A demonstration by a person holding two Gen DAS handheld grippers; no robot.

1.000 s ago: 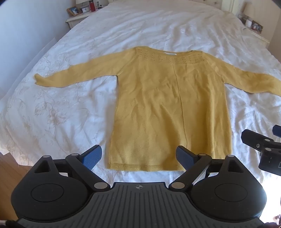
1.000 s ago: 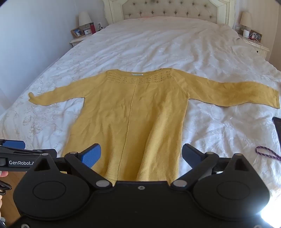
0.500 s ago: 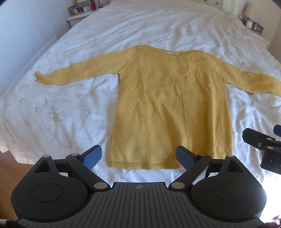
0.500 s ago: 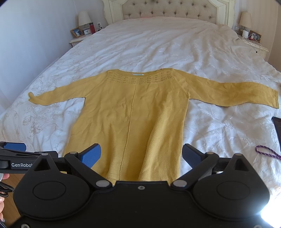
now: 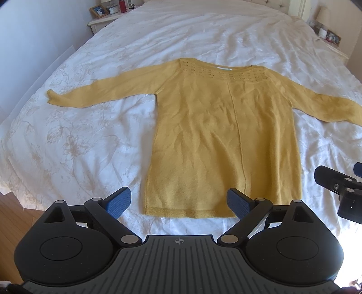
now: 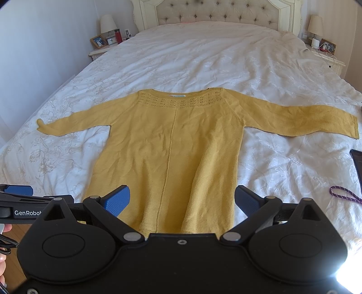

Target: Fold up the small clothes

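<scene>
Sweater [image 5: 224,140], mustard yellow knit, is lying flat and face up on the white bed [image 5: 90,140], hem toward the bottom of the frame and neckline pointing up toward the headboard [image 6: 217,12].

Nearest the camera in the left wrist view, the left gripper [image 5: 179,202] hangs over the hem with its blue pads spread wide, nothing between them. The right gripper [image 6: 181,200] is the same deal in its own view: pads apart, hovering above the lower half of the sweater, not touching it. Its black body pokes in at the right edge of the left view too.

A bit further up, both sleeves are stretched straight out to the sides. A purple cord [image 6: 344,196] sits on the bedspread at the right edge, well apart from the sweater.

Way at the back, upper left, a nightstand [image 6: 99,53] holds a picture frame [image 6: 98,41], a lamp [image 6: 108,23] and a red bottle [image 6: 118,36]. A second lamp [image 6: 315,22] stands upper right.
</scene>
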